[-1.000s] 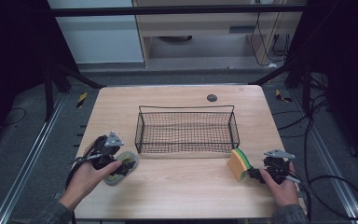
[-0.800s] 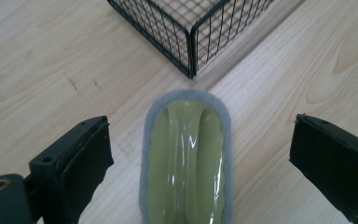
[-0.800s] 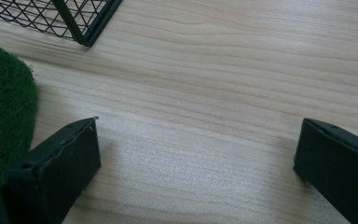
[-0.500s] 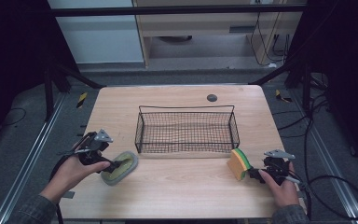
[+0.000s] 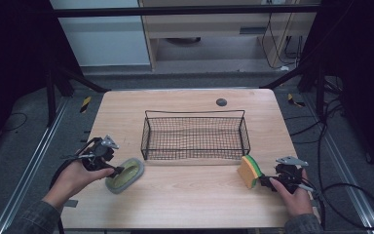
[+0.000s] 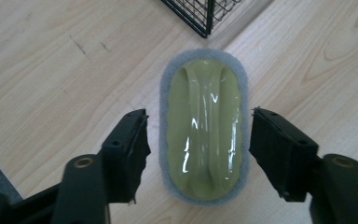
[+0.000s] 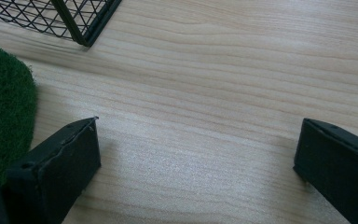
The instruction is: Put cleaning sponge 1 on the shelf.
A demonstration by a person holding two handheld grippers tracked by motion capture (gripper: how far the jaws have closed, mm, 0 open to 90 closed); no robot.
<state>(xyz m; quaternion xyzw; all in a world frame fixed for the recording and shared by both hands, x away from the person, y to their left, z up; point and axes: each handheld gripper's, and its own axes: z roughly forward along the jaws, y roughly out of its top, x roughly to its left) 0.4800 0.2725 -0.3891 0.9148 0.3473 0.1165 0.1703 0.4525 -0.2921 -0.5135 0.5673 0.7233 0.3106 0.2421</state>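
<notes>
Left claw (image 6: 198,149): we are closing its jaws around the handled scrub pad (image 6: 204,126), not yet pinching | pad lying by wire basket (image 5: 195,136)'s left corner | right claw (image 7: 196,163): spread, idling beside sponge (image 5: 250,170) | basket holding nothing.

Bare tabletop (image 5: 190,195) lies open at six o'clock of the wire basket (image 5: 195,134), apparently unobstructed; a green-handled scrubber (image 5: 125,174) blocks eight o'clock, a sponge (image 5: 250,170) four o'clock.
</notes>
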